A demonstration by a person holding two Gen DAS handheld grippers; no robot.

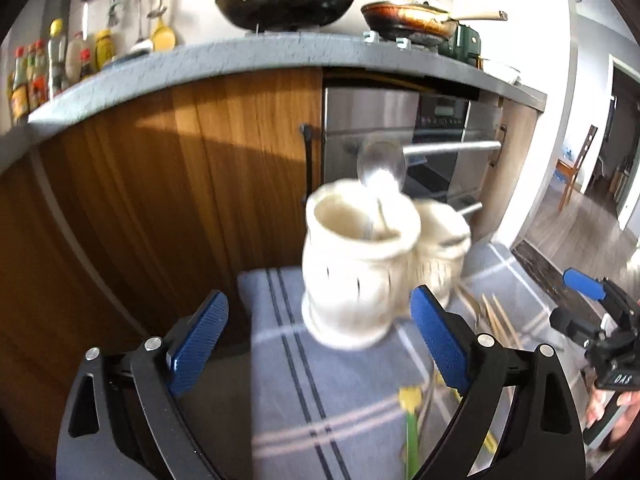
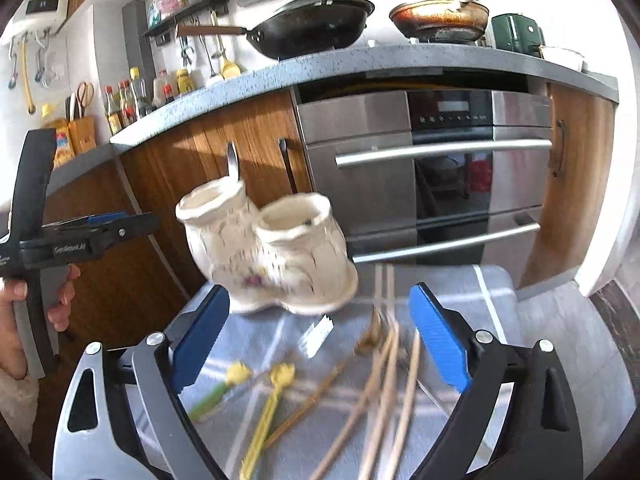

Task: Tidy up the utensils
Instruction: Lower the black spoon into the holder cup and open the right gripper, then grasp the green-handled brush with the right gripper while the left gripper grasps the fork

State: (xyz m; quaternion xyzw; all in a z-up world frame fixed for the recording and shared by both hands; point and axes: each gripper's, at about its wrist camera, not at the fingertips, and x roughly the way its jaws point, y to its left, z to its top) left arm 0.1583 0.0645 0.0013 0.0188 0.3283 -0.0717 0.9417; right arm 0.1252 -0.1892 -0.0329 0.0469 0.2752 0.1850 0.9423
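A cream ceramic two-cup utensil holder stands on a blue-grey striped cloth; it also shows in the right wrist view. A metal spoon stands in one cup, its bowl up; its top shows in the right wrist view. Wooden chopsticks, yellow-tipped utensils and a white fork lie loose on the cloth. My left gripper is open and empty just before the holder. My right gripper is open and empty above the loose utensils.
Wooden cabinet doors and a steel oven stand behind the cloth. The grey counter above carries a black wok, a frying pan and sauce bottles. The cloth's edges drop off left and right.
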